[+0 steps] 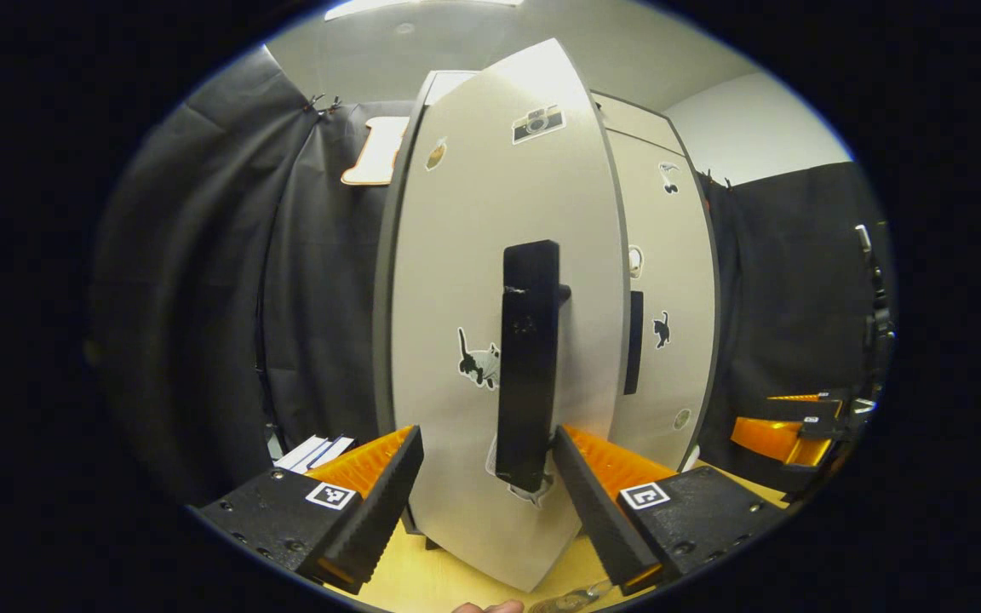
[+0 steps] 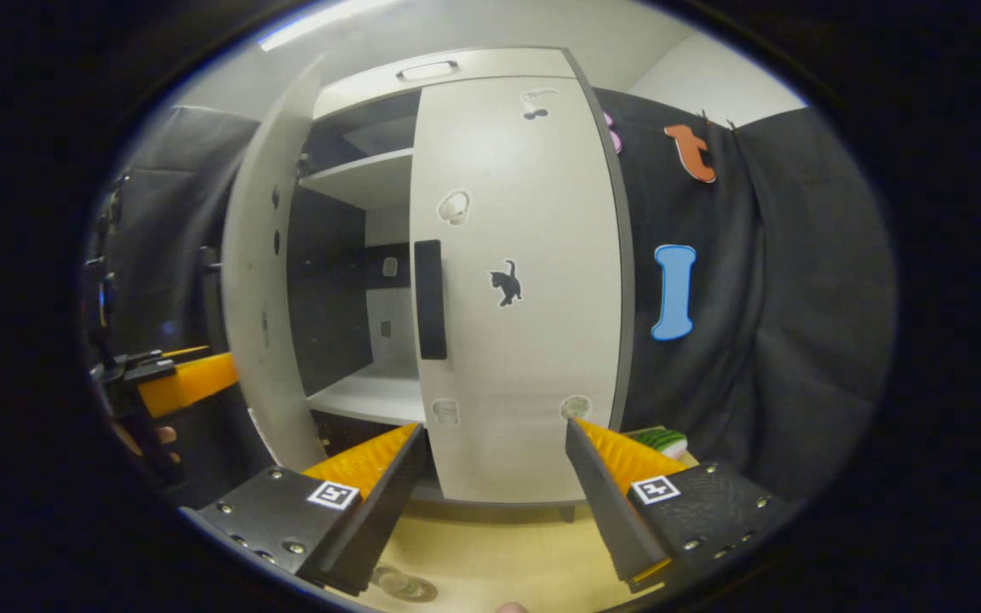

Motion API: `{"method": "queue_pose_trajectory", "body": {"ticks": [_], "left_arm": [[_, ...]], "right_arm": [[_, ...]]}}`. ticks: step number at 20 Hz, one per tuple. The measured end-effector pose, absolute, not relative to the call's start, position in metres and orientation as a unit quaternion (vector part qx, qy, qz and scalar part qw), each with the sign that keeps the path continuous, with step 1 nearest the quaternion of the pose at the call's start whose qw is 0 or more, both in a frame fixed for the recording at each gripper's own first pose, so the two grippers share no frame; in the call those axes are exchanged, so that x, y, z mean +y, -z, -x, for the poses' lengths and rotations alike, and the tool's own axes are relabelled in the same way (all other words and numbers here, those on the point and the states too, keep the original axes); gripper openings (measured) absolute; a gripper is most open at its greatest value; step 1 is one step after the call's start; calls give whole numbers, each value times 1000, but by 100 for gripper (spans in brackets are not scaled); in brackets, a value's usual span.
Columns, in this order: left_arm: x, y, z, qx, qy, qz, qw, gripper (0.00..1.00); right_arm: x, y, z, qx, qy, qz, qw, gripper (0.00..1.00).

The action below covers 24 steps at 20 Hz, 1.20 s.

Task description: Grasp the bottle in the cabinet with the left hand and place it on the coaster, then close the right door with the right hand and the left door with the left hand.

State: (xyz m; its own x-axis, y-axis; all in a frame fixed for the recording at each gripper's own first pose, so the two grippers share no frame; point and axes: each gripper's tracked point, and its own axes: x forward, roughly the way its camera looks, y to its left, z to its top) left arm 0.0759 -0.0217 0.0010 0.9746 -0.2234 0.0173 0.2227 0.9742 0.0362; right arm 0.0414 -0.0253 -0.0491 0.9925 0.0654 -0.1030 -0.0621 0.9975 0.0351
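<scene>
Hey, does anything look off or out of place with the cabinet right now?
Nothing damaged or spilled. The left door stands ajar, shelves showing behind it, while the right door looks shut. The open left tongs straddle the left door's handle.

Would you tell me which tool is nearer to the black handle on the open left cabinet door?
Left. The left tool is open with the black vertical handle of the pale left door between its fingers. The right tool faces the closed right door, farther off.

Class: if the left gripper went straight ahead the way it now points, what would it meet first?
Most likely the black handle of the half-open left door, which stands between the left gripper's open fingers; depth is hard to judge.
</scene>
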Motion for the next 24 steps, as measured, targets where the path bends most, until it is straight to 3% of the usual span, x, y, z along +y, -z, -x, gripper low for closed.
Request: {"method": "queue_pose_trajectory", "body": {"ticks": [11,24], "left_arm": [[-81,8,-148,-1,129,-7,992,98],[-102,14,-203,1,92,-22,996,99]], "right_arm": [[-68,48,-40,54,-1,-38,998,100],[-54,53,-48,61,-15,-39,997,100]]}}
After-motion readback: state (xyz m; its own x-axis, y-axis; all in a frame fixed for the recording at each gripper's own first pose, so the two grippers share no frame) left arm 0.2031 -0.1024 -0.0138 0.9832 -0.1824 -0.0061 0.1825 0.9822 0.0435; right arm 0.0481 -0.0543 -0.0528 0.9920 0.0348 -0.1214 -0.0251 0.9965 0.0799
